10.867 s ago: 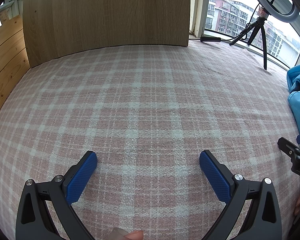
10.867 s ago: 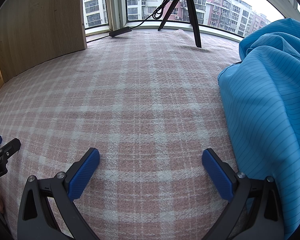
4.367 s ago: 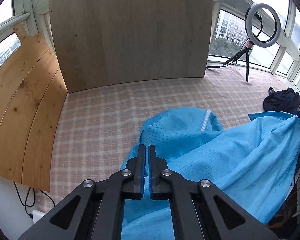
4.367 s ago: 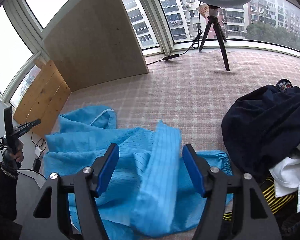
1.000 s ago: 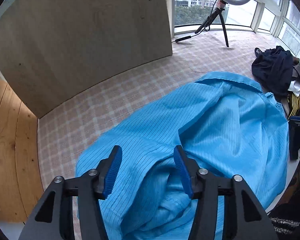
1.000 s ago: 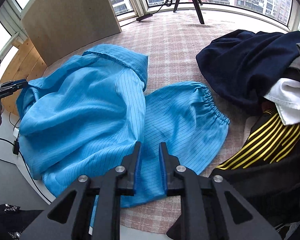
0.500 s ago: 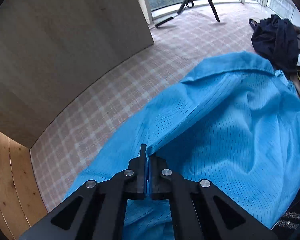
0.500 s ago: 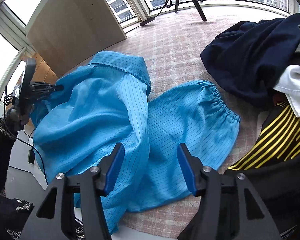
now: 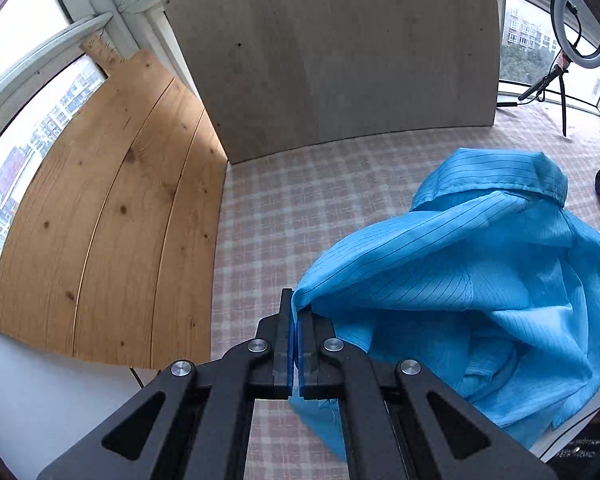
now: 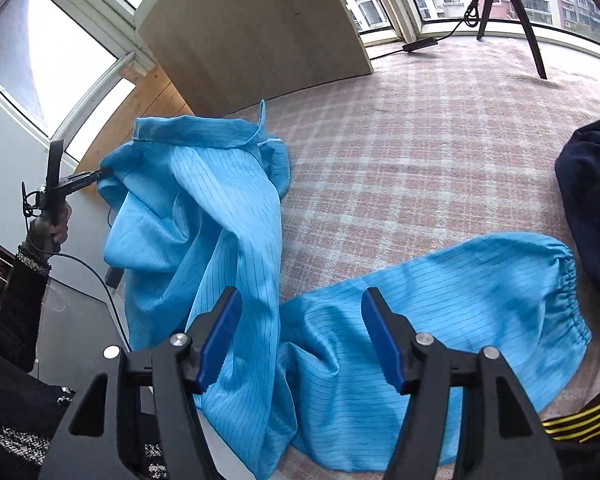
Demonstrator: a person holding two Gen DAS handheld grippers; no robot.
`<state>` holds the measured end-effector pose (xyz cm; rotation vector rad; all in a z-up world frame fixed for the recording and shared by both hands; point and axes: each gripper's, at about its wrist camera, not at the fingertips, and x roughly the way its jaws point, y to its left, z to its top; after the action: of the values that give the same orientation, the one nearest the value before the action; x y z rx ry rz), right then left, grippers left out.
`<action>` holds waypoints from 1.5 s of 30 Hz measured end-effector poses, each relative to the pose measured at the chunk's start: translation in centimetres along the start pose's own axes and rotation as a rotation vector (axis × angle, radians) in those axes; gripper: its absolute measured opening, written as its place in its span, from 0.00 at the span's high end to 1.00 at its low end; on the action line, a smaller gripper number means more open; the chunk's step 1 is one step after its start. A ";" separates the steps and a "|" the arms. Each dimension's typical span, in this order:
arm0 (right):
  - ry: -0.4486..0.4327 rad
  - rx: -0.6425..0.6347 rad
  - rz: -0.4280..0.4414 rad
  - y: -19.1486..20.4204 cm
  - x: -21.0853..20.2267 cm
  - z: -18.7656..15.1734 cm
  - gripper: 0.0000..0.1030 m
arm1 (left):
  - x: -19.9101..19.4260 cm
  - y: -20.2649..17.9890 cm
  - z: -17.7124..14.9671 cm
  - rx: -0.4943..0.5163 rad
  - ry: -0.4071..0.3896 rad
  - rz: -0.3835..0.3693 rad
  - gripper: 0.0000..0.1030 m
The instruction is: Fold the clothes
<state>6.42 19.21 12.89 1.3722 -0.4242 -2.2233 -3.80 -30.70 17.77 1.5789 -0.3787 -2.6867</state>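
Observation:
A bright blue pinstriped garment [image 9: 480, 280] lies partly on the pink checked surface [image 9: 300, 200]. My left gripper [image 9: 294, 312] is shut on an edge of the garment and holds it lifted at the surface's left side. In the right wrist view the garment [image 10: 220, 220] hangs from the left gripper [image 10: 96, 176] at far left. One sleeve with an elastic cuff [image 10: 480, 292] lies flat to the right. My right gripper [image 10: 300, 340] is open and empty, above the garment's lower part near the front edge.
A grey-brown board [image 9: 332, 52] stands at the back and a pine board [image 9: 112, 208] at the left. A tripod [image 10: 512, 12] and ring light [image 9: 576, 28] stand by the windows. A dark navy garment [image 10: 592, 200] and a yellow-striped one [image 10: 580, 416] lie at the right.
My left gripper, shut on the garment, has pulled it up and to the left. My right gripper stays open; the garment's body has drawn away from the sleeve.

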 end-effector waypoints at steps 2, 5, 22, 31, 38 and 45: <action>0.031 -0.057 -0.004 0.9 1.6 1.0 0.40 | 0.6 0.5 -0.9 -0.024 0.014 -0.015 1.00; 0.079 -0.142 -0.011 2.3 4.0 2.4 0.34 | 1.1 0.6 -1.6 -0.031 0.019 -0.025 1.00; -0.487 -0.288 -0.471 13.6 -19.1 18.6 1.00 | -24.8 0.5 8.9 0.058 -0.571 0.112 1.00; -0.975 -0.472 -0.760 28.3 -43.3 15.0 1.00 | -46.5 -0.5 7.9 0.127 -0.909 0.225 1.00; -1.151 -0.515 -0.856 31.5 -50.2 8.4 1.00 | -53.0 -2.8 4.6 0.198 -0.986 0.293 1.00; -1.205 -0.488 -0.929 30.3 -51.2 6.2 1.00 | -54.2 -4.4 4.8 0.267 -0.996 0.297 0.99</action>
<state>27.42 22.48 68.77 -0.2712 0.5087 -3.3785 19.34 -18.74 65.77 0.0291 -0.8921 -3.0105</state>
